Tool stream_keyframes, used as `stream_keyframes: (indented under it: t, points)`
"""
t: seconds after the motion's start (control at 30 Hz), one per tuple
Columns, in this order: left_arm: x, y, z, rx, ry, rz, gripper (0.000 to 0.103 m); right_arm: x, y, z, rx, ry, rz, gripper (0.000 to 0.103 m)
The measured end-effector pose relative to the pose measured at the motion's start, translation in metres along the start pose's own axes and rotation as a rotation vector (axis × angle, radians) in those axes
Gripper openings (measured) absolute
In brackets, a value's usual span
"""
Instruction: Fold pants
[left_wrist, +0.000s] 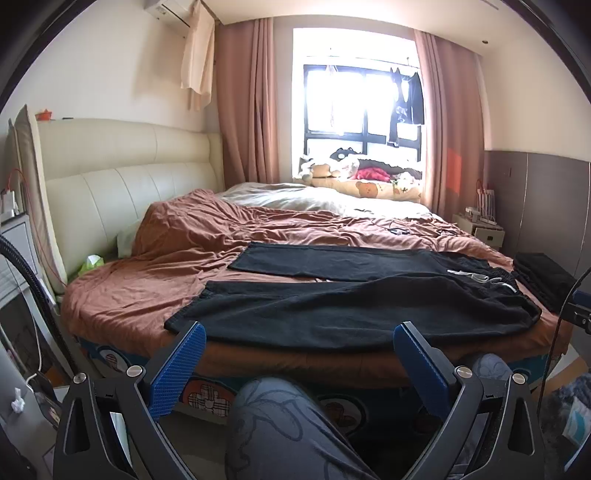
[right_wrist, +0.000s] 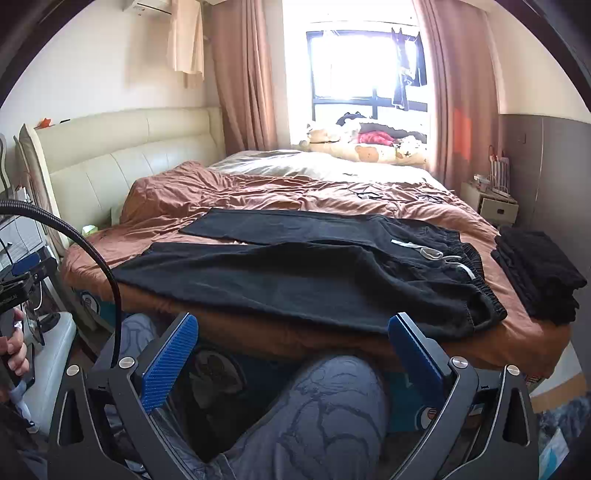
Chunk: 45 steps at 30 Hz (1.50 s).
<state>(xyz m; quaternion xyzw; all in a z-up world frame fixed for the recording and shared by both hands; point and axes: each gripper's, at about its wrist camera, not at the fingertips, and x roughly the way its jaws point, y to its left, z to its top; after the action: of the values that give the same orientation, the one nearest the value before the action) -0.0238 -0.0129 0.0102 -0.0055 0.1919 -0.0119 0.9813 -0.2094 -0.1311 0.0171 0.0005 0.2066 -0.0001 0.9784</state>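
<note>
Black pants (left_wrist: 332, 299) (right_wrist: 295, 273) lie spread flat across the near edge of a bed with a rust-brown cover (left_wrist: 147, 288) (right_wrist: 166, 199). Their two legs run to the left and the waistband with white drawstrings (left_wrist: 476, 277) (right_wrist: 432, 253) lies to the right. My left gripper (left_wrist: 299, 343) hangs in front of the bed's near edge, open, nothing between its blue pads (left_wrist: 181, 365). My right gripper (right_wrist: 291, 332) is likewise open and empty, short of the pants near the waist end. Below both grippers shows the person's knee in patterned grey trousers (left_wrist: 273, 417) (right_wrist: 325, 410).
A stack of folded black clothes (right_wrist: 539, 273) (left_wrist: 539, 277) sits on the bed's right corner. A cream headboard (left_wrist: 122, 173) stands left, a window with pink curtains at the back, a bedside cabinet (right_wrist: 495, 206) at right. A black cable (right_wrist: 103, 251) arcs at left.
</note>
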Motion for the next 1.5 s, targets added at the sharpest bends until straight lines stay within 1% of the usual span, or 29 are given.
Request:
stream_keyframes:
  t: [0.13,0.3,1.13,1.5]
  points:
    - [-0.003,0.001,-0.002,0.000,-0.008,-0.028,0.103,-0.001,0.000,0.000,0.001,-0.003,-0.005,0.103]
    - [-0.004,0.000,-0.004,0.011,-0.011,-0.027,0.103,-0.001,-0.002,-0.001,0.014,-0.002,-0.001,0.103]
    - [-0.010,0.004,-0.011,0.007,-0.029,-0.020,0.103,-0.005,0.002,-0.003,-0.017,-0.015,-0.004,0.103]
    - [-0.011,0.005,-0.012,-0.007,-0.030,-0.015,0.103,-0.004,0.002,-0.002,-0.014,0.001,0.007,0.103]
